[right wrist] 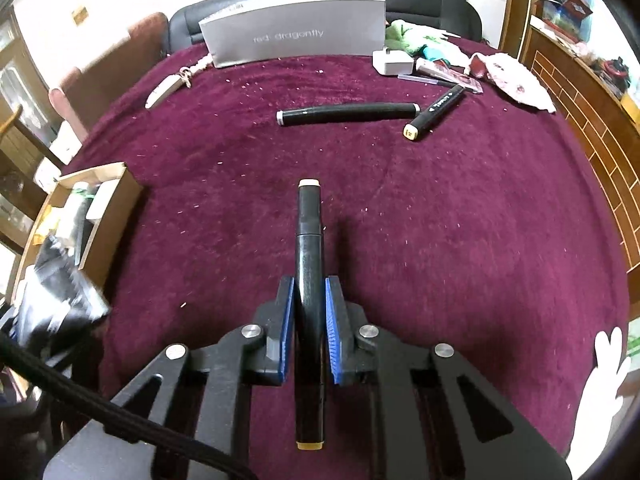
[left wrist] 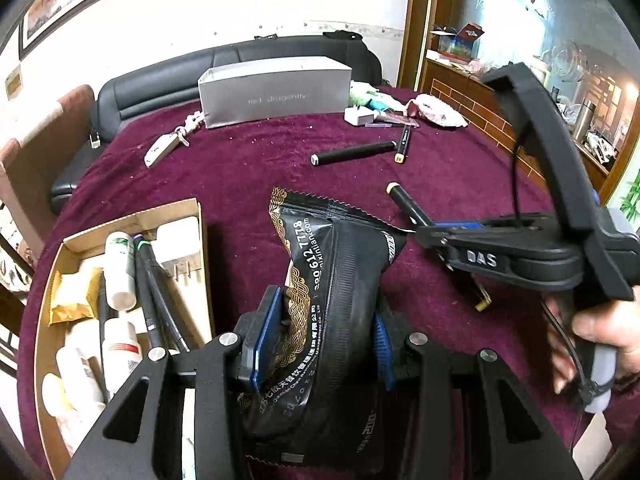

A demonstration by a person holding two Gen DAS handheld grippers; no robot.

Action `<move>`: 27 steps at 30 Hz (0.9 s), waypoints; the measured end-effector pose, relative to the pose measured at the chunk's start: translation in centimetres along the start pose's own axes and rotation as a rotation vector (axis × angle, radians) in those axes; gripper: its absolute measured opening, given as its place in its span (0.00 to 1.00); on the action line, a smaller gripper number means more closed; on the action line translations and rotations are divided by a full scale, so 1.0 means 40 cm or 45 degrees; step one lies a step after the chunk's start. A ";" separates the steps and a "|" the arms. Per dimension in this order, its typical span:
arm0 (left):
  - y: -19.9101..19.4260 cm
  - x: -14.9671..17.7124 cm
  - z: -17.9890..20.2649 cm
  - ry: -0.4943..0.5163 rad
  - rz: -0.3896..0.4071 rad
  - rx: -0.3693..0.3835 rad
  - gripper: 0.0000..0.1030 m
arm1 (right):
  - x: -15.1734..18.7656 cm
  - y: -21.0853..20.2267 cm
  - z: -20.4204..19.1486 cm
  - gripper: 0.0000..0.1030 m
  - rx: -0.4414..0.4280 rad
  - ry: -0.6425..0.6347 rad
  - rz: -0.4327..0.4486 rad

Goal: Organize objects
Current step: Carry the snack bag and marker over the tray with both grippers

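Note:
My left gripper (left wrist: 318, 336) is shut on a black foil packet (left wrist: 336, 280) with gold trim, held above the table beside the cardboard box (left wrist: 202, 240). The box holds white bottles, pens and a white charger. My right gripper (right wrist: 308, 320) is shut on a black marker (right wrist: 309, 264) with a cream cap, lying along the fingers. In the left wrist view the right gripper (left wrist: 420, 232) sits to the right of the packet with the marker (left wrist: 404, 200) in it. The packet (right wrist: 60, 292) shows blurred at the left of the right wrist view.
On the purple tablecloth (right wrist: 440, 220) lie a long black pen (right wrist: 348, 113) and a second marker (right wrist: 436, 112). At the far edge are a grey shoe box (right wrist: 296, 36), a white charger (right wrist: 394, 62), wrappers and a white key fob (right wrist: 162, 92). A hand (left wrist: 600, 332) holds the right gripper's handle.

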State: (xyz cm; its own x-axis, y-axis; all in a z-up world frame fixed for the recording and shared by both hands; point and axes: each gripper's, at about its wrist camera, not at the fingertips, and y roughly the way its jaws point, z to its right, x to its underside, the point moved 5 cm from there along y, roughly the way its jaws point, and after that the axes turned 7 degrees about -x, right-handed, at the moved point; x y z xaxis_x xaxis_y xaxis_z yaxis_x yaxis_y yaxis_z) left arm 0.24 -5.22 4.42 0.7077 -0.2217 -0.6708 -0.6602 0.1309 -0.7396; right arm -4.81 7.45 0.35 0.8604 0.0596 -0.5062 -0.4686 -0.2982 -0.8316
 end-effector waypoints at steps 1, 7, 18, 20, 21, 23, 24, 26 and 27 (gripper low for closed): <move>-0.007 0.002 0.002 0.003 0.005 0.001 0.36 | 0.005 -0.008 -0.003 0.12 -0.007 0.003 0.006; -0.047 0.010 0.008 0.027 0.050 -0.039 0.36 | 0.048 -0.067 -0.027 0.12 -0.064 0.029 0.051; -0.121 0.035 -0.063 -0.008 0.120 -0.140 0.36 | 0.072 -0.140 -0.116 0.12 -0.157 0.011 0.108; -0.131 0.041 -0.089 -0.026 0.128 -0.160 0.36 | 0.073 -0.145 -0.142 0.12 -0.178 0.001 0.111; -0.137 0.047 -0.101 -0.033 0.131 -0.167 0.36 | 0.073 -0.147 -0.160 0.12 -0.192 -0.008 0.111; -0.147 0.057 -0.131 -0.057 0.137 -0.185 0.36 | 0.071 -0.150 -0.193 0.12 -0.214 -0.023 0.111; -0.151 0.061 -0.143 -0.065 0.138 -0.193 0.36 | 0.070 -0.151 -0.211 0.12 -0.227 -0.032 0.110; -0.156 0.071 -0.171 -0.086 0.138 -0.212 0.36 | 0.068 -0.149 -0.243 0.12 -0.247 -0.050 0.109; -0.158 0.077 -0.188 -0.101 0.136 -0.219 0.36 | 0.065 -0.148 -0.258 0.12 -0.256 -0.058 0.109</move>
State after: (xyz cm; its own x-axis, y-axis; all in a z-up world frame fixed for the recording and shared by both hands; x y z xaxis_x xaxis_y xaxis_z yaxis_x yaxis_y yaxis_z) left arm 4.69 -13.98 7.44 0.6442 -0.1379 -0.7523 -0.7612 -0.0189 -0.6483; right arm 2.27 -0.46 6.32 0.8069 0.0674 -0.5868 -0.4864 -0.4878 -0.7249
